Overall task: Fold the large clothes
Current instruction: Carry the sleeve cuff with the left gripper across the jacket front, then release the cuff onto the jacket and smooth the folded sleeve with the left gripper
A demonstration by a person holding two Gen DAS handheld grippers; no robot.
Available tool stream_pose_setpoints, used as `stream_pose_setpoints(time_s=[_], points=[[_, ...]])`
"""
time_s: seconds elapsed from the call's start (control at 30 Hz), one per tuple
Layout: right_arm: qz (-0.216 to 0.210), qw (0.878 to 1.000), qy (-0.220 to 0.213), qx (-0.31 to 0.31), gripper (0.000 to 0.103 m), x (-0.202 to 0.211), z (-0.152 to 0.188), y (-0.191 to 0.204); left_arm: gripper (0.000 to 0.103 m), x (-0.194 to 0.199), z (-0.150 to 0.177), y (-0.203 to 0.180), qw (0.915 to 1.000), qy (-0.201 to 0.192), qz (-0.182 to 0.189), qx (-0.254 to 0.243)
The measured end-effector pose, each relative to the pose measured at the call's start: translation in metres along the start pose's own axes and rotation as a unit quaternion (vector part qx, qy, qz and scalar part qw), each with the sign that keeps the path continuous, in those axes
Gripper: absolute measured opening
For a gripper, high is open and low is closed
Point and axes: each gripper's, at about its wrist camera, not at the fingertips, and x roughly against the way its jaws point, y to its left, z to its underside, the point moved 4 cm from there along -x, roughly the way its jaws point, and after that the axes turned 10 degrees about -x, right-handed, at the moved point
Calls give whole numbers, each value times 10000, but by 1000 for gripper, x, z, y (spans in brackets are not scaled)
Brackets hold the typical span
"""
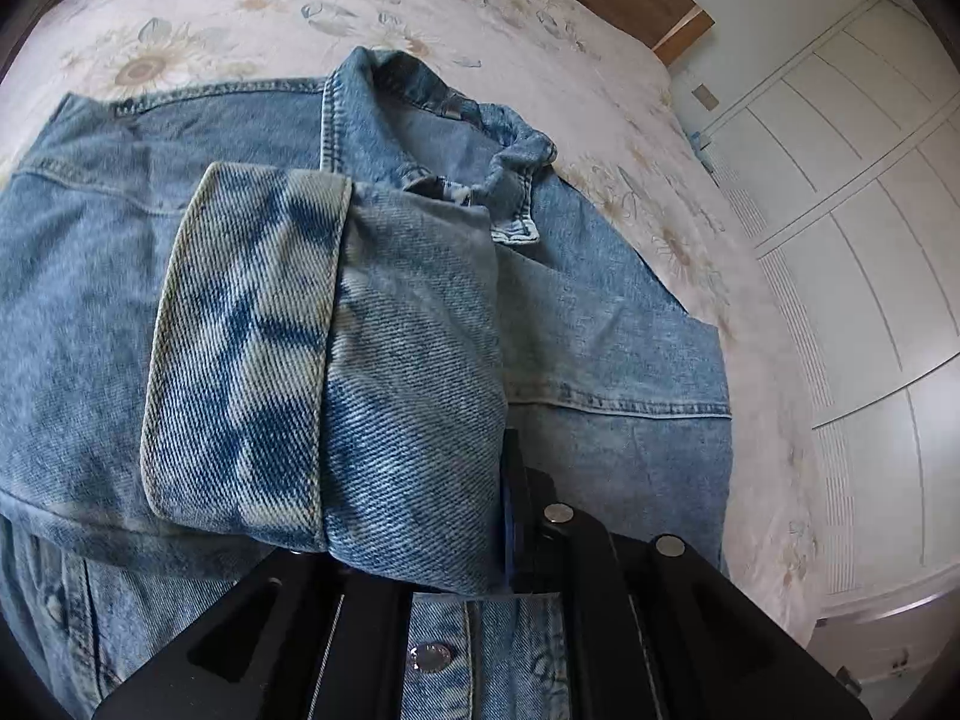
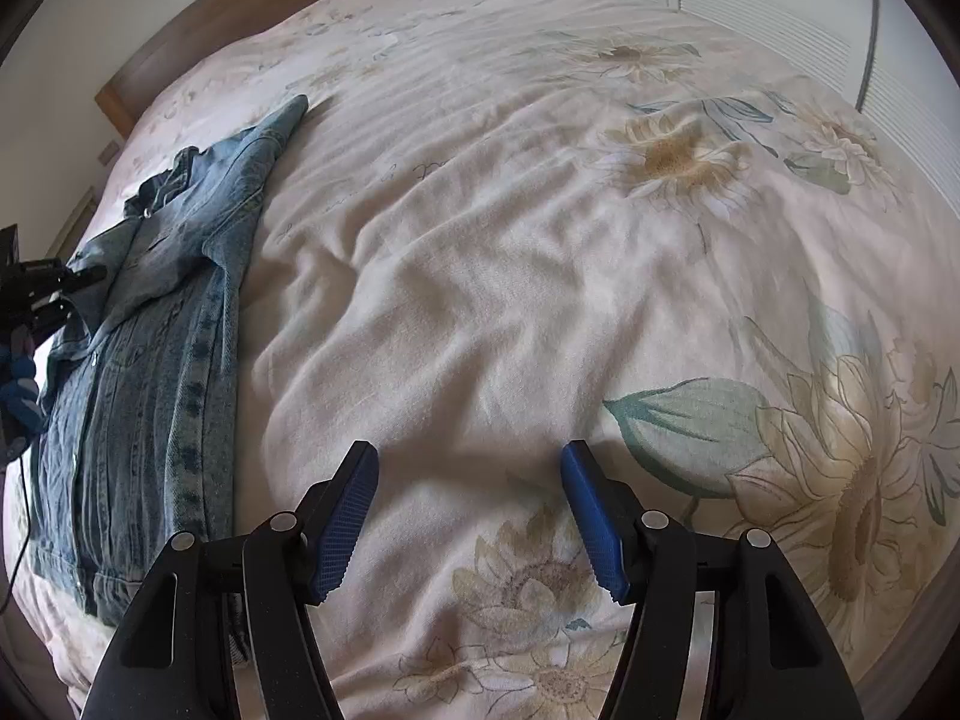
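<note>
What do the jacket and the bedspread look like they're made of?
Jacket: faded, washed blue denim, judging by the diagonal twill weave, contrast stitching and metal snap.
Bedspread: looks like soft matte woven cotton, cream with printed sunflowers; it wrinkles easily. Fibre uncertain.

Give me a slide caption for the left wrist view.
Left claw shut on the cuffed sleeve of a denim jacket lying on a floral bedspread.

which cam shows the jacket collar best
The left wrist view: the collar of the denim jacket fills its upper middle, seams clear. The right wrist view shows it only small and crumpled at the far left.
</note>
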Motion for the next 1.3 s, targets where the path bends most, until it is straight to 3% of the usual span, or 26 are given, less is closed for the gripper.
stream_pose_setpoints(time_s=[0.13,0.17,0.27,0.47,0.5,0.53,0.57,0.73,0.93,1.1,1.17,1.3], points=[[11,10000,-19,16,65,0,-1,1,34,20,2,4,9990,-216,174,361],[7,10000,-28,34,65,1,-1,2,36,28,2,5,9984,-278,198,443],[-12,9999,-43,90,65,1,-1,6,36,43,14,16,9948,-469,267,858],[-18,9997,-58,244,65,1,1,13,35,55,5,33,9853,-751,242,1515],[-24,9996,-63,274,65,2,1,14,33,57,2,33,9842,-802,260,1554],[-29,9996,-66,291,65,2,1,14,21,58,-1,31,9836,-851,294,1563],[-28,9995,-74,305,65,3,1,14,12,57,-5,27,9843,-859,324,1509],[-6,9996,-88,279,65,2,-1,9,12,51,-14,-9,9932,-728,296,858],[-10,9997,-88,244,65,2,0,6,12,13,-8,-58,9994,-252,193,-111],[16,9997,-101,217,65,4,-1,2,35,0,0,-70,9988,-67,205,-433],[29,9997,-112,215,65,5,-2,0,50,1,-1,-71,9986,-110,213,-469],[51,9997,-113,204,65,4,-4,-2,53,6,-5,-71,9977,-276,325,-535]])
